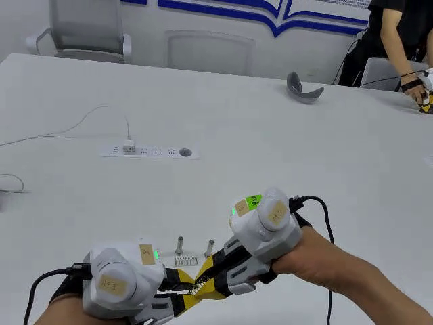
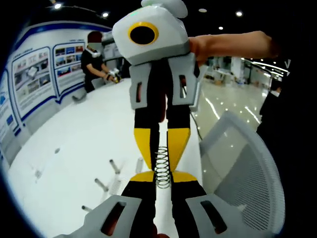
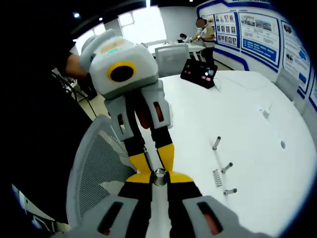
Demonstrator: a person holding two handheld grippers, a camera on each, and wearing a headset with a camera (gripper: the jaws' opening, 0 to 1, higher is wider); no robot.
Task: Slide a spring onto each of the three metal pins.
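A small coil spring (image 2: 162, 167) hangs in the air between the two grippers, which meet tip to tip above the table's near edge. My left gripper (image 2: 162, 177) is shut on its near end, and the right gripper's yellow fingers (image 2: 150, 144) reach down onto its far end. In the right gripper view the spring (image 3: 159, 176) appears end-on as a metal ring in my right gripper (image 3: 159, 178), which is shut on it. Three metal pins (image 3: 216, 143) (image 3: 227, 167) (image 3: 230, 191) stand bare on the white table, with a second spring (image 3: 217, 177) lying among them. Both the left gripper (image 1: 184, 294) and right gripper (image 1: 205, 277) sit just in front of two pins (image 1: 179, 245) (image 1: 209, 248).
A power strip (image 1: 150, 151) with a plugged white adapter and cable lies mid-table. A grey curved object (image 1: 302, 89) rests at the far right, near another person (image 1: 399, 34) working at the table's corner. Chairs stand behind the far edge, and a mesh chair (image 2: 247, 168) is near me.
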